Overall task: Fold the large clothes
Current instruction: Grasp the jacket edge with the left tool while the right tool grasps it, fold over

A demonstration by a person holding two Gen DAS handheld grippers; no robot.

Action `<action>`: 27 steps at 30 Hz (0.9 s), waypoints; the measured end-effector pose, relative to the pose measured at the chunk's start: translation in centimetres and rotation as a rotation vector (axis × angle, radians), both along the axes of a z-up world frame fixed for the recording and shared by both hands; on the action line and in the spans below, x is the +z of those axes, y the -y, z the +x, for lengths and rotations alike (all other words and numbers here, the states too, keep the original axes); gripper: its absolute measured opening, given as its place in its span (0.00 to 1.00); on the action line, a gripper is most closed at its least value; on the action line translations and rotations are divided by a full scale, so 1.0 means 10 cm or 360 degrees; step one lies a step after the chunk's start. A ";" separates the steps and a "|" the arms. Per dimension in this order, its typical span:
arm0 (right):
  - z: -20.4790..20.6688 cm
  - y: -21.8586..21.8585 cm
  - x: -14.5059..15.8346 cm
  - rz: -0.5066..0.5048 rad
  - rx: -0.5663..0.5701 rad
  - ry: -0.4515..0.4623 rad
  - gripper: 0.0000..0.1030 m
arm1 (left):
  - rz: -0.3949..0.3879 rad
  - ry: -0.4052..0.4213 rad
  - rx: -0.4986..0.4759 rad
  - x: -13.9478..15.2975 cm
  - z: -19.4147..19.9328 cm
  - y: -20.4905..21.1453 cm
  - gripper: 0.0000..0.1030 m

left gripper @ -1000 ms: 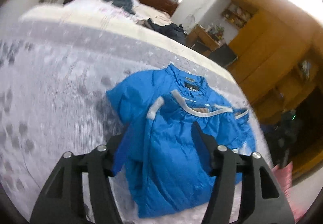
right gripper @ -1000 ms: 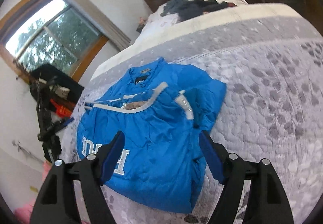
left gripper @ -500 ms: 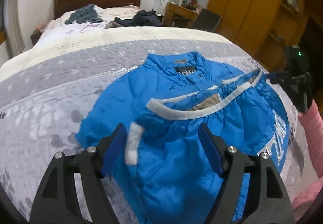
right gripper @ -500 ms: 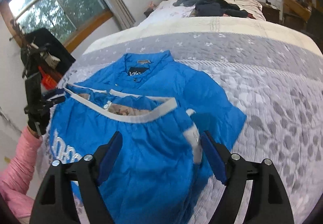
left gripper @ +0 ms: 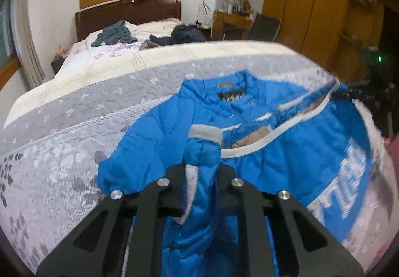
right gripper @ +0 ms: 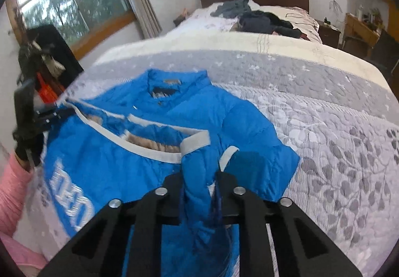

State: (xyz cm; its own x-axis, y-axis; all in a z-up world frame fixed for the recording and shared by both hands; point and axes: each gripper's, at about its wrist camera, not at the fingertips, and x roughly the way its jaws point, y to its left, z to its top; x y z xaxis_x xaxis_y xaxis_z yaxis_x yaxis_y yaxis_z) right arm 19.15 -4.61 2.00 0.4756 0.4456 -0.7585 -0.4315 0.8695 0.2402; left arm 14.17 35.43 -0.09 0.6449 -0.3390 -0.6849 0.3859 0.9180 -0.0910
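On the grey quilted bedspread (left gripper: 62, 142) lies a puffy blue jacket (left gripper: 159, 142); left gripper (left gripper: 202, 177) pinches a padded grey-trimmed fold. Right wrist view: right gripper (right gripper: 199, 182) likewise clamps bunched jacket (right gripper: 104, 152) fabric above the bedspread (right gripper: 336, 127)

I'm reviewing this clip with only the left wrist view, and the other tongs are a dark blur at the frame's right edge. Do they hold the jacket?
Observer: Yes. The right tongs are shut on a bunched fold of the blue jacket, just below the end of its grey band.
Operator: Is the fabric beside them lifted too?
Observer: No, the folded side lies on the quilt.
Operator: Anything left of the bed?
Observer: A black stand with something orange on it.
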 end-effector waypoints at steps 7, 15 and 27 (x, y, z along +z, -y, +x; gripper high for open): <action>-0.13 0.10 0.47 0.0127 -0.0052 0.0089 0.15 | -0.0162 0.0163 0.0093 0.52 -0.17 -0.05 0.11; 0.35 0.16 0.86 0.0219 -0.0191 0.0072 0.15 | -0.0205 0.0252 0.0176 0.92 0.29 -0.02 0.11; 1.30 0.08 0.15 0.0173 -0.0345 -0.0212 0.15 | -0.0117 -0.0106 0.0349 0.07 1.36 -0.01 0.12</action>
